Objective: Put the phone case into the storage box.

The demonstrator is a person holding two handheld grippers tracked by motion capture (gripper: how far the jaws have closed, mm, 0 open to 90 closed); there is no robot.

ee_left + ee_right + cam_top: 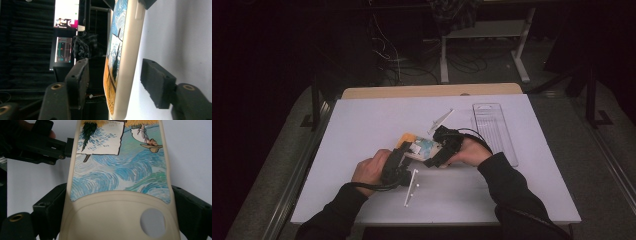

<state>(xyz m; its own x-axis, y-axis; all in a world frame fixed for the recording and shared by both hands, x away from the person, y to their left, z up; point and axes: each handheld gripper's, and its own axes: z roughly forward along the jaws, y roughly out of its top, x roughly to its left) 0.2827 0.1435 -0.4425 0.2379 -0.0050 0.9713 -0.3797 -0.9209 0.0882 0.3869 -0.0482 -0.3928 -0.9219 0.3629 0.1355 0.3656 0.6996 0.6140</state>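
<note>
Behind hands, phone case (421, 148) half hidden

A dark room surrounds a white table (362, 120) with a wooden edge (432, 91) at twelve o'clock. Beyond it, a white desk frame (522, 55) and tangled cables (387, 50) occupy the grey floor (592, 150). Lit screens (65, 15) glow at ten o'clock.

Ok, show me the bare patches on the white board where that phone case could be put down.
The widest free patch is the left part of the white board, left of the phone case. The far strip along the wooden edge is bare too. The middle is crowded: both grippers, the white strip near the front, and the clear tray at the right.
</note>
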